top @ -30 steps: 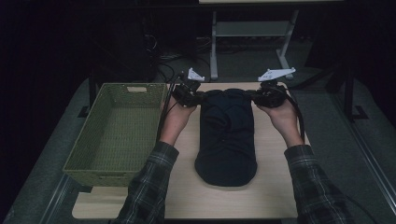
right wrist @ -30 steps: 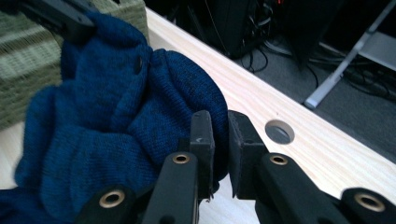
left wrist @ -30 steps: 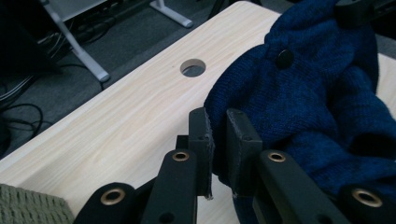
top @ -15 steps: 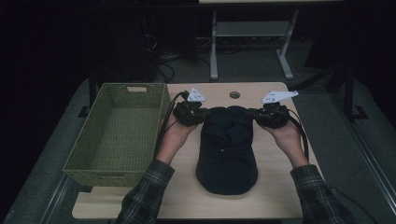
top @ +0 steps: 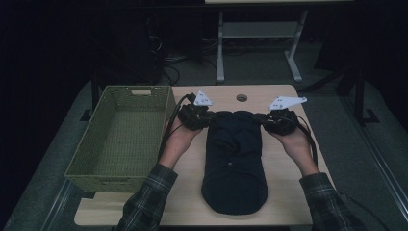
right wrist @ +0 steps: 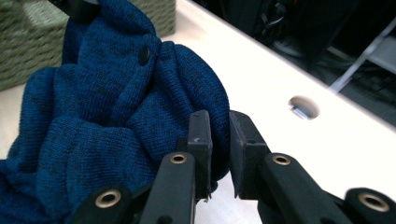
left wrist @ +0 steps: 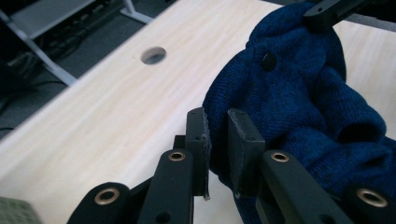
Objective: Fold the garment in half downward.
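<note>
Blue knit sweater (top: 234, 163) lies folded down the middle of the table (top: 288, 192), right of the basket (top: 120, 139). Left gripper (left wrist: 218, 140) and right gripper (right wrist: 219, 140) each pinch a far corner; such thin bites could slip, letting the fold spill open.

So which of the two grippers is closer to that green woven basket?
Left. The left gripper pinches the blue knit garment just beside the basket; the right gripper grips the garment's opposite edge, farther away.
</note>
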The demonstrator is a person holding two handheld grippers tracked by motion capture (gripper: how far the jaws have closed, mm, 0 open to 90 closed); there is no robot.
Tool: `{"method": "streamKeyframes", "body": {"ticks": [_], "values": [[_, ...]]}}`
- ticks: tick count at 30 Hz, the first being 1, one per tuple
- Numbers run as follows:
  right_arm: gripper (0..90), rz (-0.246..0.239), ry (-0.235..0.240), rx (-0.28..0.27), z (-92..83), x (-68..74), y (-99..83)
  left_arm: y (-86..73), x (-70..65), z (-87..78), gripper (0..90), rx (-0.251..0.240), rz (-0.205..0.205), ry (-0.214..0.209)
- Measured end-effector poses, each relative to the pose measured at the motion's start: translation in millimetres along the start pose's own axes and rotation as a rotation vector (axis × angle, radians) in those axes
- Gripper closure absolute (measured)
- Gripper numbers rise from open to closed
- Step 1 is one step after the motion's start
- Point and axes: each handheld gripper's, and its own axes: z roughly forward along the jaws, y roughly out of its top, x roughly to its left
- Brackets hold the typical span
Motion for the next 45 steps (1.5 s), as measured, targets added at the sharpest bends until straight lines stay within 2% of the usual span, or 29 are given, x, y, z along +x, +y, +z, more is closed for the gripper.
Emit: {"method": "streamKeyframes", "body": {"ticks": [4, 7, 14, 22, 29, 32, 45], "values": [[79.8, -0.005, -0.038, -0.039, -7.4, -4.1, 17.4, 12.5, 2.4, -10.4, 79.5, -0.044, 0.006, 0.025], [79.5, -0.004, -0.031, -0.075, -15.9, -1.4, 19.9, 8.3, -5.7, -16.0, 79.2, -0.049, 0.021, 0.017], [78.5, -0.012, 0.006, -0.068, -21.2, 18.3, -8.3, -18.1, -23.3, -18.2, 78.9, -0.043, 0.038, -0.039], [77.9, -0.007, 0.030, -0.044, -21.3, 30.6, -30.4, -32.8, -35.0, -16.7, 77.8, -0.022, 0.030, -0.099], [78.0, 0.001, 0.063, -0.023, -23.8, 34.8, -43.9, -41.8, -40.5, -15.7, 77.8, 0.005, 0.012, -0.159], [77.9, 0.013, 0.089, -0.012, -26.6, 36.9, -47.5, -45.6, -42.1, -16.4, 77.8, 0.008, -0.013, -0.187], [75.1, 0.037, 0.172, 0.033, -35.1, 53.5, -65.9, -64.7, -57.4, -19.3, 76.3, 0.069, -0.016, -0.262]]}}
